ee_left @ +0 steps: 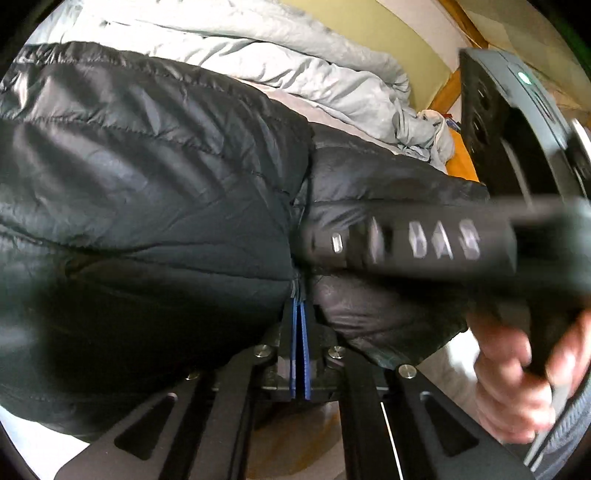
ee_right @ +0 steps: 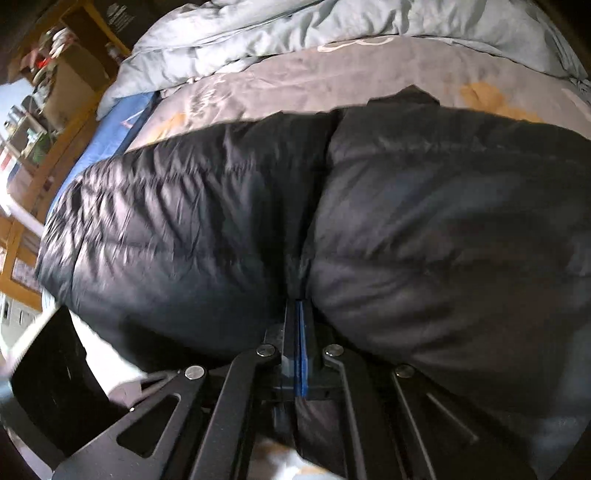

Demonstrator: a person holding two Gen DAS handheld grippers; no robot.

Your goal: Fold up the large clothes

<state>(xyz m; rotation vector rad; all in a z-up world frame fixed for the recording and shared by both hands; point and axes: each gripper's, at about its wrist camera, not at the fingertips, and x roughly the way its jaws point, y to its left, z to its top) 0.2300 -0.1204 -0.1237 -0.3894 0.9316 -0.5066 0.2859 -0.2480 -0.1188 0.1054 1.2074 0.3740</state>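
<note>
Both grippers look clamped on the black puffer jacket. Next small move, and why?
Probably lift both together and carry the gripped edge over the jacket. The left gripper and right gripper are each shut on the black puffer jacket, fabric bunched at the pads, while its bulk lies unfolded on the grey bedsheet.

**Where everything sits on the bed**

So from my end: the puffer jacket (ee_right: 369,221) lies spread across the bed sheet (ee_right: 332,74), with the bunched-up duvet (ee_right: 295,22) behind it along the far side. Left of the bed there's a shelf unit (ee_right: 48,92). My left gripper (ee_left: 300,291) sits at the jacket's near edge, fabric pinched in it, and the right gripper (ee_left: 406,240) comes in from the right, just above the jacket.
</note>
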